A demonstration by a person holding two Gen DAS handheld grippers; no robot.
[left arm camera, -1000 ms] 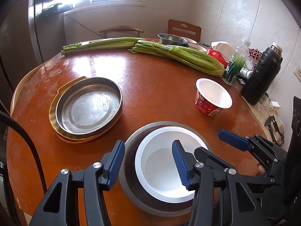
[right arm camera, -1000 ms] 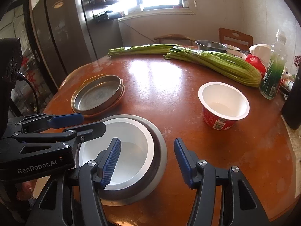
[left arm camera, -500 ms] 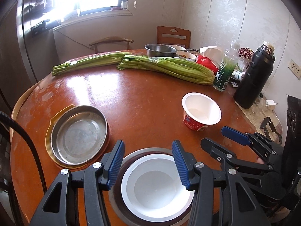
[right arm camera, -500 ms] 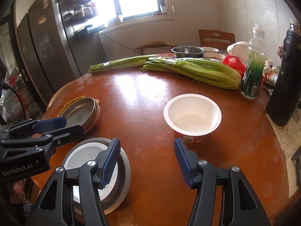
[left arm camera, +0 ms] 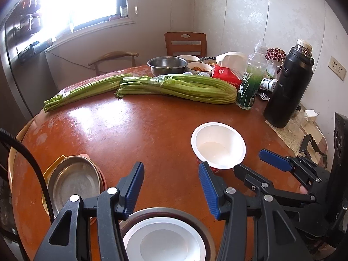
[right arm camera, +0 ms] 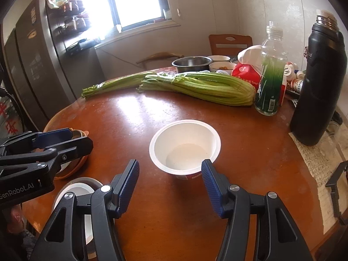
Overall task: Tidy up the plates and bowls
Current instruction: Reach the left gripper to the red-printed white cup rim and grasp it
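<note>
Sitting upright, white paper bowl [right arm camera: 184,146], red-sided, both hand-held grippers [right arm camera: 169,182] [left arm camera: 171,187] spread, empty

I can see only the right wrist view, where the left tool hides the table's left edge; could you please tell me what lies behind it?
Observer: A round steel pan lies there, nested on a yellow handled tray; the pan is empty.
Operator: Thank you. What is the white bowl at my lower left resting in?
Observer: The white plastic bowl sits inside a wider grey metal dish, just below the open, empty left tool.
</note>
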